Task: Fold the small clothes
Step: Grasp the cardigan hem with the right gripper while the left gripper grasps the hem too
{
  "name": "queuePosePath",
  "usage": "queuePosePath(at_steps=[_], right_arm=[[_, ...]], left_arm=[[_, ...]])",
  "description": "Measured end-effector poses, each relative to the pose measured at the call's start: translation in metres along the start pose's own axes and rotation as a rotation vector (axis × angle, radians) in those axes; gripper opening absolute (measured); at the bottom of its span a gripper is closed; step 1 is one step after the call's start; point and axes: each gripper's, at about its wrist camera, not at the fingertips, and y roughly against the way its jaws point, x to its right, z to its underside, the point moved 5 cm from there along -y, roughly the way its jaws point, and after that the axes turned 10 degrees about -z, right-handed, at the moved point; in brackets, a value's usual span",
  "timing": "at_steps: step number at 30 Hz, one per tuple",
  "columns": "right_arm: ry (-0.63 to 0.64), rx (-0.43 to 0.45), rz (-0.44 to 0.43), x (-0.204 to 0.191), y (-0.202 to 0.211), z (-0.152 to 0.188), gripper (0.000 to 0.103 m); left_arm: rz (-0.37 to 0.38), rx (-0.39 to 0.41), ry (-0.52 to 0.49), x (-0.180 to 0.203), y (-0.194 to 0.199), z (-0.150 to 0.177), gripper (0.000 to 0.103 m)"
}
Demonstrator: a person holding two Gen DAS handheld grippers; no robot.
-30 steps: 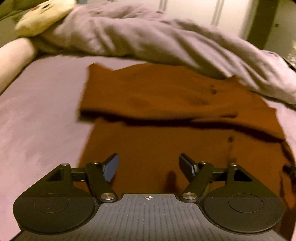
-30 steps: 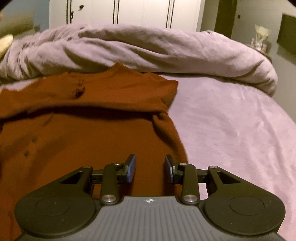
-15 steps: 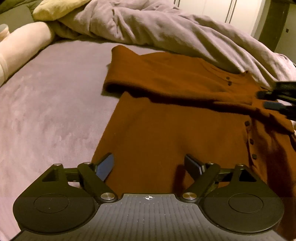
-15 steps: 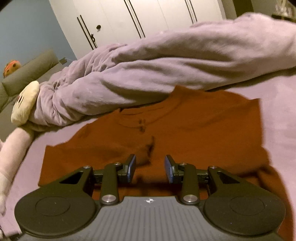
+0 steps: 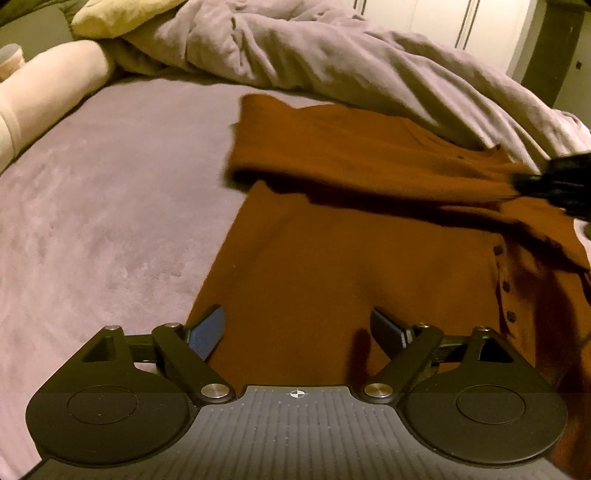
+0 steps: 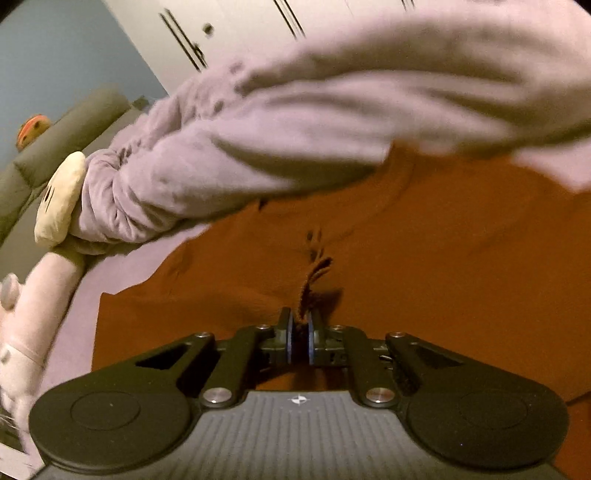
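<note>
A rust-brown buttoned garment (image 5: 332, 258) lies spread on the purple bed, its upper part folded across in a band; it also fills the right wrist view (image 6: 461, 258). My left gripper (image 5: 297, 328) is open and empty, low over the garment's near left edge. My right gripper (image 6: 299, 325) is shut on a pinched fold of the garment near its button placket. The right gripper shows as a dark blurred shape at the right edge of the left wrist view (image 5: 565, 184).
A bunched lilac duvet (image 5: 351, 62) lies right behind the garment, also in the right wrist view (image 6: 351, 110). A pale pink plush (image 5: 44, 92) and a yellow cushion (image 5: 118, 14) sit at the far left. The purple sheet (image 5: 92, 221) stretches left of the garment.
My right gripper moved in over the garment's middle, turned left, and closed on a fold by the buttons. My left gripper drew back slightly and stayed open.
</note>
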Motion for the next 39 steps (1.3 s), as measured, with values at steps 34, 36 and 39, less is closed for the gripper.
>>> queuePosePath(at_steps=[34,36,39], right_arm=[[0.217,-0.012,0.565,0.096,0.062,0.001,0.005],[0.132,0.035,0.514,0.099,0.083,0.001,0.006],[0.070,0.045,0.407,0.092,0.116,0.020,0.023]], left_arm=[[-0.067,-0.008,-0.019,-0.014,0.008,-0.002,0.091],[-0.067,-0.014,-0.016,-0.022,0.009,0.001,0.091],[-0.052,-0.047,0.010,-0.037,0.011,0.008,0.092]])
